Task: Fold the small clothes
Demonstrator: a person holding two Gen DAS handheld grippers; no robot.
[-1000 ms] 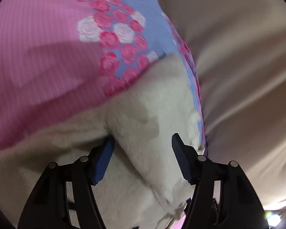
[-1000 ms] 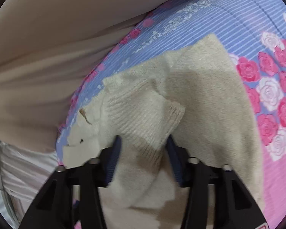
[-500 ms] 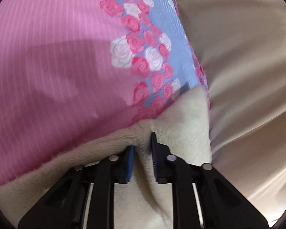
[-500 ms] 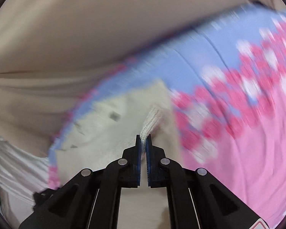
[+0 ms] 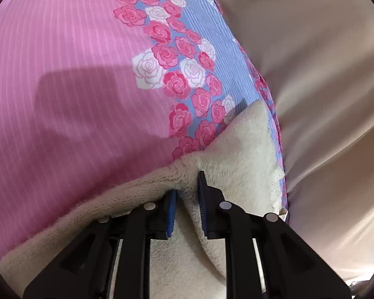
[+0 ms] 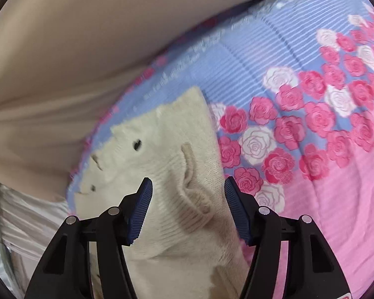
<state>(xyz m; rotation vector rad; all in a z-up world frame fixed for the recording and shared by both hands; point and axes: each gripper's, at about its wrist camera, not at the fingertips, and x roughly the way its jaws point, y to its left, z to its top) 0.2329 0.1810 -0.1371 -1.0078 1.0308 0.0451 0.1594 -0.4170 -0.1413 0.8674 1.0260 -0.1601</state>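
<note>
two hand-held grippers show, one in each view. your left hand-held gripper (image 5: 187,196) has its blue pads (image 5: 171,211) drawn close and pinching a raised fold of the cream fuzzy garment (image 5: 239,154); the fabric bunches up between them and spreads away to the lower left and up to the right. the garment lies on a bed sheet (image 5: 62,74) that is pink striped at the left, with a band of pink and white roses running into a blue striped strip at the right. beyond that edge hangs a beige curtain (image 5: 324,74).

your right hand-held gripper (image 6: 188,194) stands wide apart, holding nothing. a ribbed cuff (image 6: 197,206) of the same garment (image 6: 162,137) lies between the spread pads (image 6: 140,211), slightly raised and curled. the garment sits near the bed sheet's (image 6: 336,199) blue edge, with small dark holes showing in its upper left part. the beige curtain (image 6: 74,37) fills the upper left.
</note>
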